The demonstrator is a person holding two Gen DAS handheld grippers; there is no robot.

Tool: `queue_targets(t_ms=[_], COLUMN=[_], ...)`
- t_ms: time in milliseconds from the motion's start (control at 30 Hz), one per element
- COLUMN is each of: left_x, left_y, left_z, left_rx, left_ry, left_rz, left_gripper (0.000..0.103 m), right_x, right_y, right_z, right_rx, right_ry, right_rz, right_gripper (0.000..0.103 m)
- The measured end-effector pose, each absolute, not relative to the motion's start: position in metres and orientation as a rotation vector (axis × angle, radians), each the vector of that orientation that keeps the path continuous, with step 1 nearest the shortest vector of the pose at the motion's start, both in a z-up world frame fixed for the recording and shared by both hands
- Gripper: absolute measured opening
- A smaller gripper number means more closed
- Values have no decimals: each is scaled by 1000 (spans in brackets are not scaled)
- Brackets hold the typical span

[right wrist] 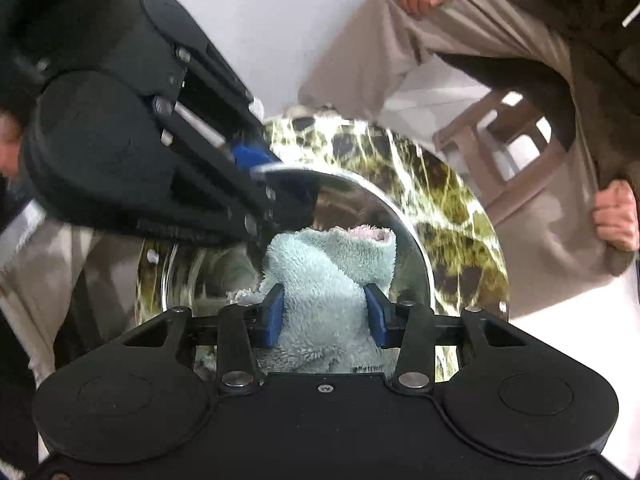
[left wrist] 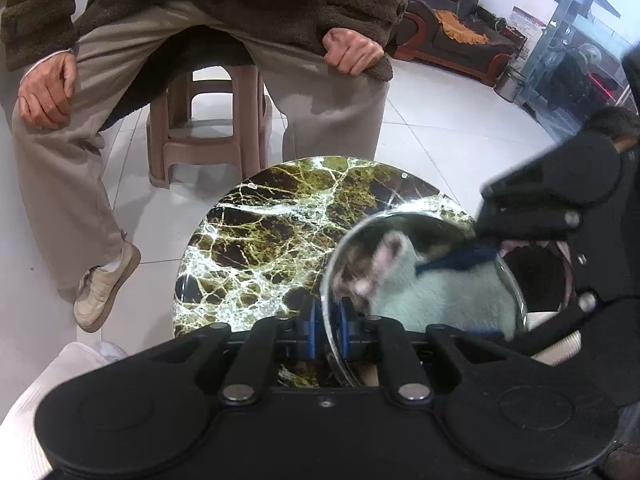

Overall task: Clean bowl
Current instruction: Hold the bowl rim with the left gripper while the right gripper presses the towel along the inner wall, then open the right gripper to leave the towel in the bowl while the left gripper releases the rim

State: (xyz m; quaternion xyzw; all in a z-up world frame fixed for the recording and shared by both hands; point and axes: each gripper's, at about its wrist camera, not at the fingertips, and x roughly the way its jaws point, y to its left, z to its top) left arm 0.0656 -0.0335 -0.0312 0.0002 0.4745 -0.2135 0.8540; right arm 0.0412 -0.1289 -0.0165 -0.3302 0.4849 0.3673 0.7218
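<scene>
- Sitting on a round marble-patterned tabletop [left wrist: 256, 240] of dark green, black and white veins, the shiny round steel bowl [right wrist: 404, 224] is tilted, its open side turned toward my right claw.
- My left claw [left wrist: 329, 322] has its blue pads pressed nearly together on the bowl's thin rim, one pad inside and one outside.
- My right claw [right wrist: 325, 314] pinches a fluffy pale mint-green towel [right wrist: 324, 272], its blue pads squeezing the bunched cloth from both sides.
- That towel reaches into the bowl's hollow; a pinkish edge shows at its far end, and the steel wall mirrors it.
- From the left wrist view the right claw's black body enters from the right, above the bowl; from the right wrist view the left claw's black body comes in from the upper left, touching the rim.
- Beyond the table, a person in a brown fleece jacket and beige trousers [left wrist: 80, 168] sits on a tan plastic stool [left wrist: 208, 128], hands on the thighs.
- White floor tiles [left wrist: 440, 120] surround the table.
</scene>
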Motion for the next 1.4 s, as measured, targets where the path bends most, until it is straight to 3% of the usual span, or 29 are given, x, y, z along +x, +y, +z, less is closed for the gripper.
queue_targets(t_ms=[500, 767, 833, 1033, 1167, 1400], left_x=[70, 66, 64, 57, 53, 41], left_y=[-36, -35, -35, -33, -33, -28], left_z=[-32, -31, -30, -21, -13, -1], left_rx=[14, 9, 14, 4, 12, 36], left_ry=[1001, 983, 970, 938, 926, 921], left_rz=[-463, -445, -429, -340, -292, -209], left_gripper=[13, 14, 19, 45, 73, 85], right_x=[56, 43, 40, 19, 8, -18], right_y=[-135, -144, -154, -188, -201, -202], right_z=[-16, -14, -9, 7, 5, 12], right_rx=[-665, -438, -384, -162, -46, 38], right_ry=[1075, 1055, 1024, 874, 821, 753], right_rz=[807, 789, 751, 639, 564, 459], right_gripper=[41, 45, 50, 73, 81, 91])
